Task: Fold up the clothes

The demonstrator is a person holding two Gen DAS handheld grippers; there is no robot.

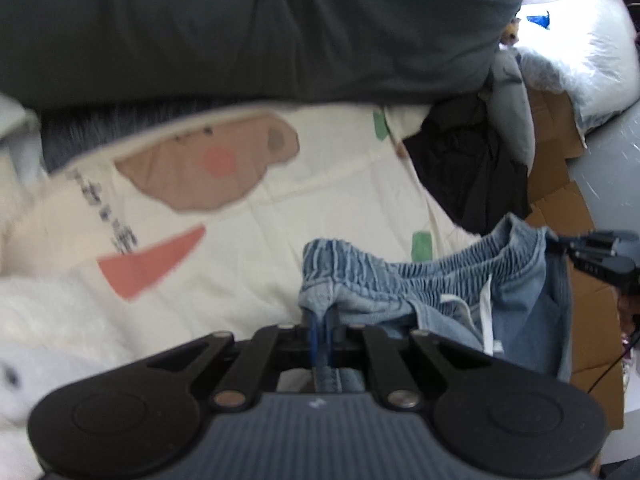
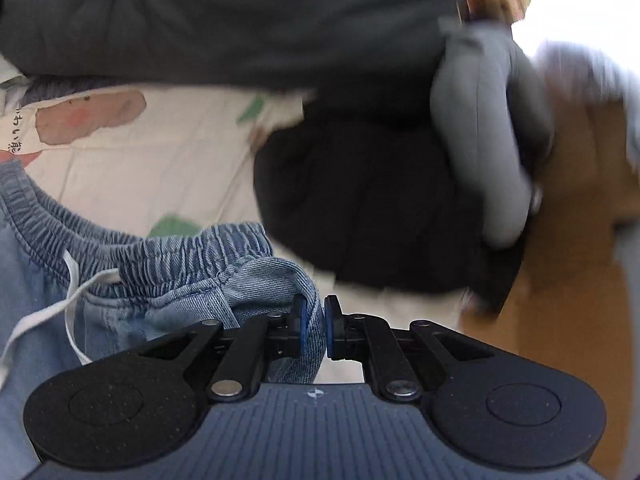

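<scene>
Light blue denim shorts point(image 1: 440, 292) with an elastic waistband and a white drawstring point(image 1: 486, 312) hang stretched between my two grippers above a cream quilt point(image 1: 320, 208). My left gripper point(image 1: 320, 320) is shut on one end of the waistband, the cloth bunched over its blue pads. In the right wrist view the same shorts point(image 2: 168, 280) trail off to the left, and my right gripper point(image 2: 315, 328) is shut on the other waistband corner, a fold of denim pinched between its pads. The right gripper point(image 1: 560, 246) also shows at the right edge of the left wrist view, holding the waistband up.
The quilt has a brown bear face point(image 1: 208, 168) and an orange shape point(image 1: 152, 264) printed on it. A dark grey pillow point(image 1: 260, 28) lies behind it, a black garment point(image 2: 368, 208) and grey cloth point(image 2: 480, 136) to the right, brown cardboard point(image 2: 580, 240) and a plastic bag point(image 1: 580, 48) beyond.
</scene>
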